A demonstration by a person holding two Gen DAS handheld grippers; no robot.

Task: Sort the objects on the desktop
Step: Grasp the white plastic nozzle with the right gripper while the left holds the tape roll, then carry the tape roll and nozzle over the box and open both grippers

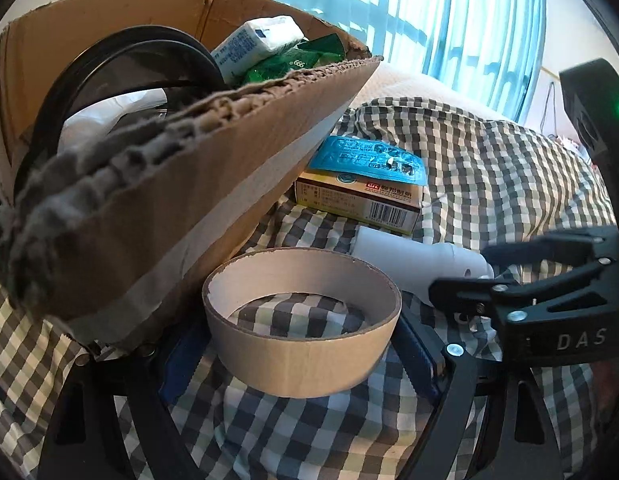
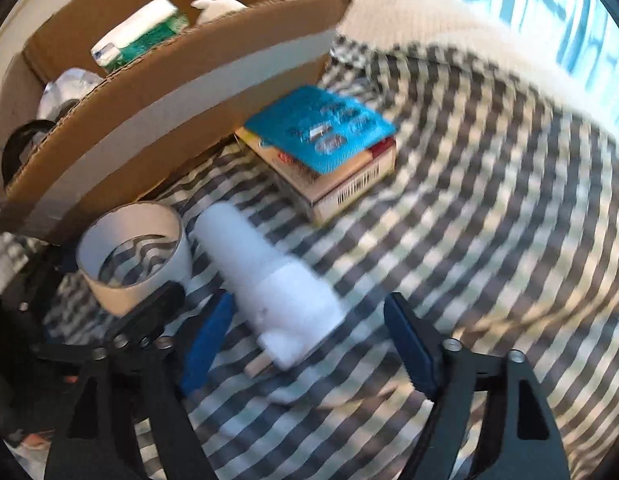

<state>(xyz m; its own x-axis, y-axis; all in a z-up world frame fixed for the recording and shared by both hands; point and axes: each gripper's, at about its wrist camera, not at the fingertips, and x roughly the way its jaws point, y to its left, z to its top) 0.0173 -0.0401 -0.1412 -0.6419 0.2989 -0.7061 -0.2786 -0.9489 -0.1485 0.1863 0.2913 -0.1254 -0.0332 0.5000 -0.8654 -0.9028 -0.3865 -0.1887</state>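
A short cardboard ring (image 1: 305, 364) sits between the blue pads (image 1: 419, 356) of my left gripper (image 1: 301, 316), which is shut on its sides just above the checked cloth. In the right wrist view the ring (image 2: 129, 296) stands close to the cardboard box wall. A white plastic bottle (image 2: 261, 272) lies on the cloth beside it. My right gripper (image 2: 309, 304) is open astride the bottle's cap end, pads apart from it. From the left wrist view, the right gripper (image 1: 465, 270) shows at the bottle (image 1: 413, 256).
The open cardboard box (image 1: 189, 200) holds a tissue pack (image 1: 261, 40), green packets and a black round item. A medicine carton (image 2: 341, 184) topped by a blue blister pack (image 2: 321, 128) lies against the box. Checked cloth (image 2: 489, 240) spreads right; a white cushion and curtained window lie beyond.
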